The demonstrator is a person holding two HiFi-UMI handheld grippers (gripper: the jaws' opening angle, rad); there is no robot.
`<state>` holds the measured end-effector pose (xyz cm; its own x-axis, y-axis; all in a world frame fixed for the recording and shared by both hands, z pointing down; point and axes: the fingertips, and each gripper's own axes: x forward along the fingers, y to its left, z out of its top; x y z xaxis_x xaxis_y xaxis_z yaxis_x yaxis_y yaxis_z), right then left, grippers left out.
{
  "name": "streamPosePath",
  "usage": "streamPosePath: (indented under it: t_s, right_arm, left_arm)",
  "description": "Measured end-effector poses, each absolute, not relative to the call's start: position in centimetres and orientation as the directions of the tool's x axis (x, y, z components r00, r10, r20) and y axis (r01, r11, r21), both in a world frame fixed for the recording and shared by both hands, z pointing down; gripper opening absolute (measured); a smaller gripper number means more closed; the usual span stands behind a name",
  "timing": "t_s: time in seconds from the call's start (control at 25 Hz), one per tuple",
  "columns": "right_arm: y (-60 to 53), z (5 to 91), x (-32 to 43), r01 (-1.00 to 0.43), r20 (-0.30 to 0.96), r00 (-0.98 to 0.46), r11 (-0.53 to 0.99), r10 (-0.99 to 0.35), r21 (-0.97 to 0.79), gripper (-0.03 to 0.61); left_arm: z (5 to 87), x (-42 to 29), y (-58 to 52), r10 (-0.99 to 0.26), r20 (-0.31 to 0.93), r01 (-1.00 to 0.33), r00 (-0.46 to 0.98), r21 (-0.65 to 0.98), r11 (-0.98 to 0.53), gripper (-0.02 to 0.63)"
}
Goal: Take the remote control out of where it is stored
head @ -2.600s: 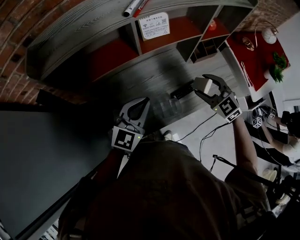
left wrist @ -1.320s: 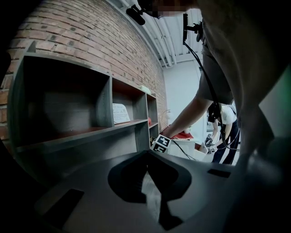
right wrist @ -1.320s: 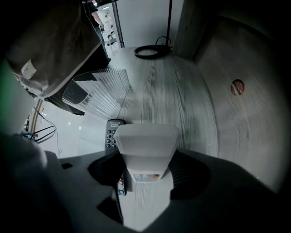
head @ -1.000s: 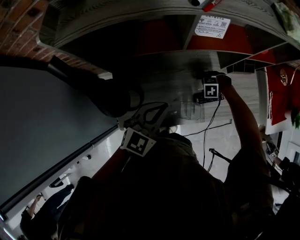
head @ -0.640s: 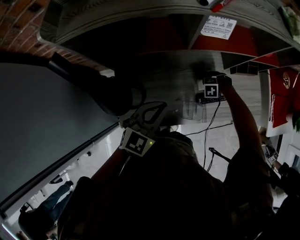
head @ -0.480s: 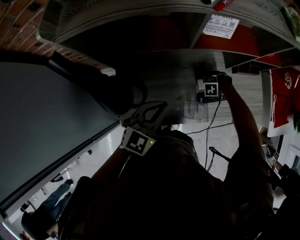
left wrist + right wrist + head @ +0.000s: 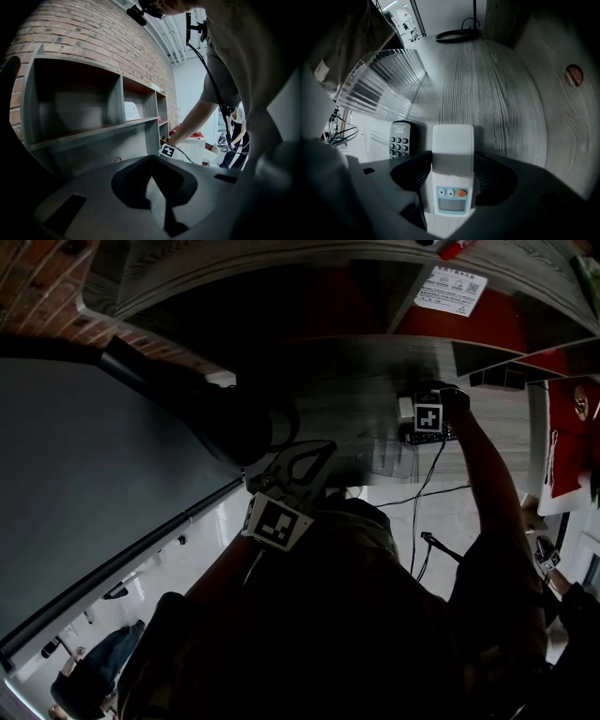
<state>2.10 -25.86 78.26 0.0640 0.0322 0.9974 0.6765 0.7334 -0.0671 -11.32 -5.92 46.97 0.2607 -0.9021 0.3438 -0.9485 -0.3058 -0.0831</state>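
Now the right claw [image 7: 453,161] pinches the white rectangular remote control [image 7: 453,138], which lies flat on the grey wooden tabletop [image 7: 501,93], so lifting it away looks yet to come, while the left claw [image 7: 151,159] is pressed together and empty.

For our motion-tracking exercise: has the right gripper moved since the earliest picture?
Yes. The right gripper has dropped from above the desk's front edge to the desk, next to the clear holder, holding the white remote.

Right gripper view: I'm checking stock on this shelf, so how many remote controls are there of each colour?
White remote control with an orange button: 1
Black remote control with a keypad: 1
Total: 2
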Motion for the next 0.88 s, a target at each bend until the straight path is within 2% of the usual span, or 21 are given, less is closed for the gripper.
streamPosePath:
  t_s: [0.68,0.88]
  right_arm:
    - [-26.2,77.9,2.5,0.673,0.998,0.061,0.739,0.002,-0.043,0.296]
    - [-26.4,76.9,1.9,0.651,0.999,0.037,0.759,-0.015,-0.012,0.296]
  left_arm:
    - [47.0,-11.3,-6.0,-0.902,0.339,-0.946,0.268,-0.083,-0.313,0.011]
    - [46.3,-11.3,-6.2,-0.893,0.342,-0.927,0.293,-0.126,-0.352,0.011]
